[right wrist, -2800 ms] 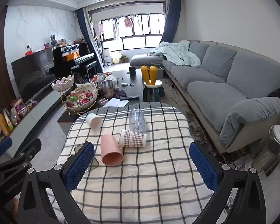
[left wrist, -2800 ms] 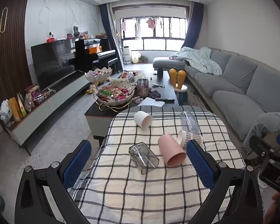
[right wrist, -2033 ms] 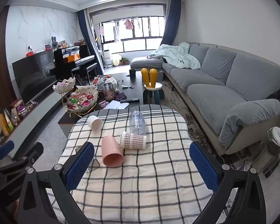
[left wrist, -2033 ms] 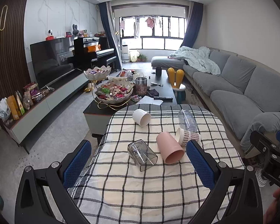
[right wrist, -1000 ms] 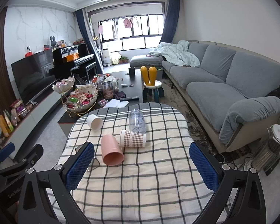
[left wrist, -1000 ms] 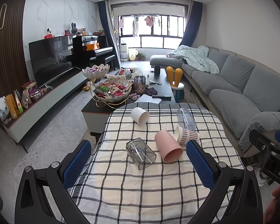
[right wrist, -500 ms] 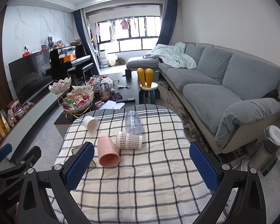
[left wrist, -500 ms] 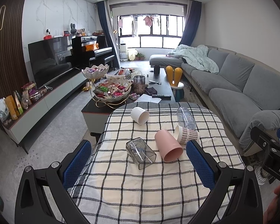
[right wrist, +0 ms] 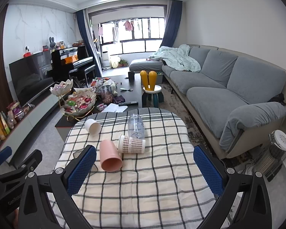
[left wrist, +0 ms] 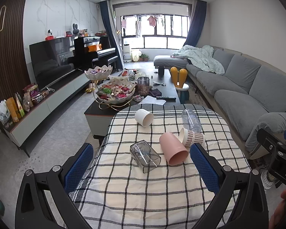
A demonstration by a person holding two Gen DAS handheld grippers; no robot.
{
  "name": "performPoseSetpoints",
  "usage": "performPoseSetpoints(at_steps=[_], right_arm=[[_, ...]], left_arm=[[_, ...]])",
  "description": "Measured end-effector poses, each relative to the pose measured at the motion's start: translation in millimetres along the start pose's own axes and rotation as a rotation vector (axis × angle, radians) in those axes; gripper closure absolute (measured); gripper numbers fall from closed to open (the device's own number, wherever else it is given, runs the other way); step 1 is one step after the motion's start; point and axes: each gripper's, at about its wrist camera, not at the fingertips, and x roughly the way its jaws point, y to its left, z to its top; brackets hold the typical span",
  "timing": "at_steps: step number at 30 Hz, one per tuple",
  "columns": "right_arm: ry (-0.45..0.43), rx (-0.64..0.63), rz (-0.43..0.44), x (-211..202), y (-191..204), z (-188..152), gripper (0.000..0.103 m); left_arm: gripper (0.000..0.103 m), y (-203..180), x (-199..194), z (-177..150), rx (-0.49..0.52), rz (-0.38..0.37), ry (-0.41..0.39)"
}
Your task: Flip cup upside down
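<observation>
Both the left hand-held gripper and right hand-held gripper spread apart, empty; pink cup on its side, mouth toward 5 o'clock, on counter.

A grey sofa lines the right wall, a black piano stands beside the bright window.

Five cups: white, pink, checked, two clear

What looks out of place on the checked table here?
All five cups lie tipped on their sides on the tablecloth: white cup, clear bottle-like cup, checked cup, pink cup, square glass. Nothing looks spilled or broken.
</observation>
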Motion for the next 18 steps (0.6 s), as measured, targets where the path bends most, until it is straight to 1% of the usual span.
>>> performPoseSetpoints(at_steps=[18], right_arm=[[0.003, -0.001, -0.001, -1.5, 3.0, -1.0, 0.001]], left_arm=[[0.000, 3.6, 1.0, -2.9, -0.002, 0.000, 0.007]])
